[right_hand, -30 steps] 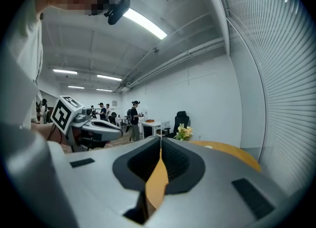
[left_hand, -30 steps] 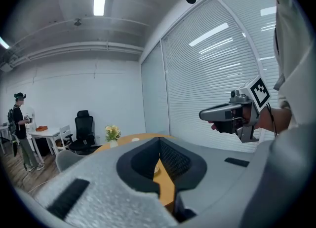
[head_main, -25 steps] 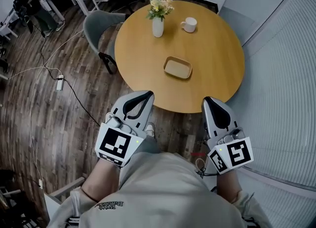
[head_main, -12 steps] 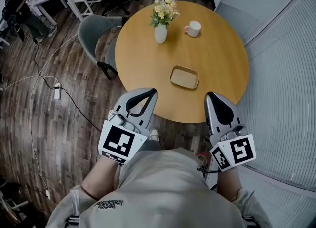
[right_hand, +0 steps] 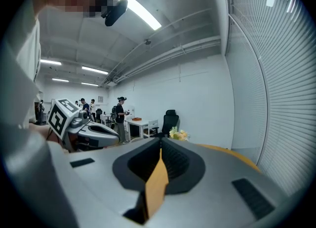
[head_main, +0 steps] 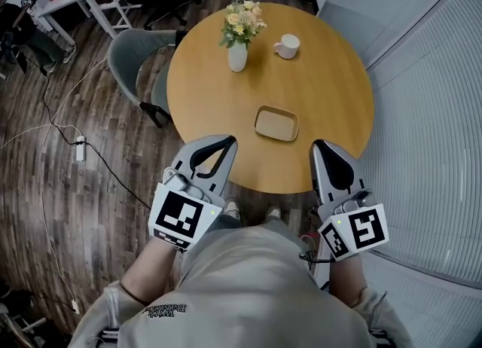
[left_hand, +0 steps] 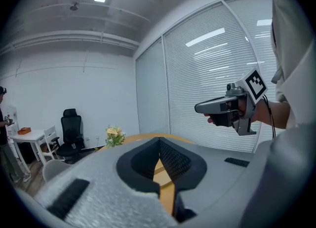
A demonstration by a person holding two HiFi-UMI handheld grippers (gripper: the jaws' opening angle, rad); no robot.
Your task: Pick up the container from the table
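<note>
Shallow tan rectangular container [head_main: 276, 123]: untouched on round wooden table [head_main: 331, 75], near-side half. Left gripper [head_main: 228, 141], right gripper [head_main: 319, 145]: jaws pressed together, empty, near table's edge. Reach, grasp, lift pending.

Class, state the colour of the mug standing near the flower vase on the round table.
White. The mug shows best in the head view.

The round wooden table [head_main: 331, 83] was honey-orange, the shallow rectangular container [head_main: 276, 123] pale tan, the ceramic vase [head_main: 238, 58] and mug [head_main: 287, 46] white. The left gripper [head_main: 228, 141] and right gripper [head_main: 319, 146] were grey, their cubes patterned in black-and-white squares.
</note>
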